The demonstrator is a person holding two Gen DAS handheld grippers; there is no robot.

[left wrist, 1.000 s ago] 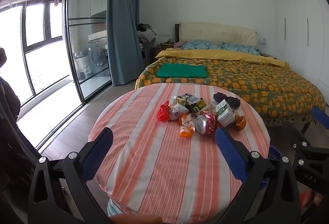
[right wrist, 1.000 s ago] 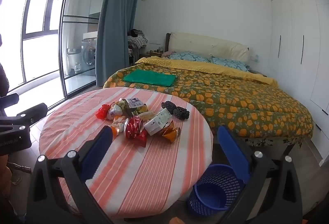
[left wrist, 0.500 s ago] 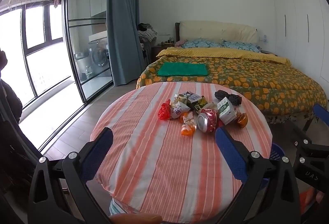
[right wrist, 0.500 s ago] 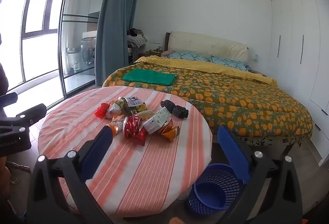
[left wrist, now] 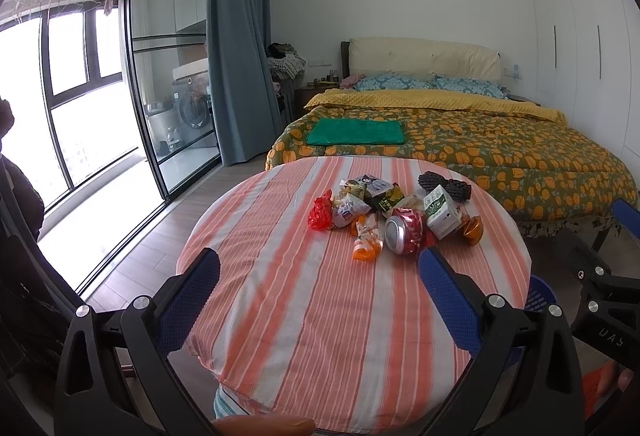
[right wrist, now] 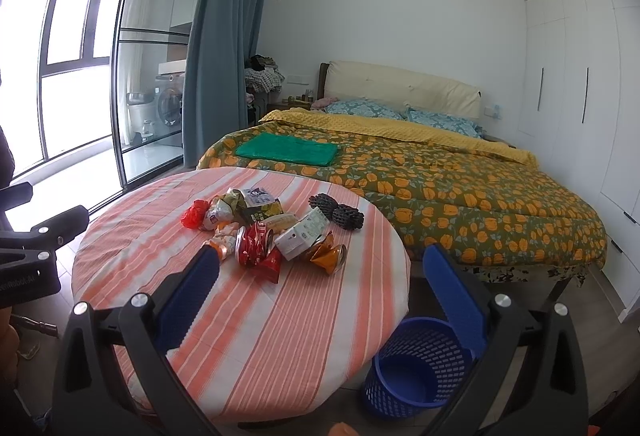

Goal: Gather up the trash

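Note:
A pile of trash lies mid-table on a round table with an orange-striped cloth: a crushed red can, a white and green carton, a red wrapper, an orange wrapper, a black mesh piece. The can and carton also show in the right wrist view. My left gripper is open and empty, short of the pile. My right gripper is open and empty, near the table's right edge. A blue mesh bin stands on the floor right of the table.
A bed with an orange-flowered quilt stands behind the table, a folded green cloth on it. Glass sliding doors and a blue curtain are on the left. White wardrobes line the right wall.
Both grippers have edged slightly toward the table; the pile looks a little closer. Jaws stay open.

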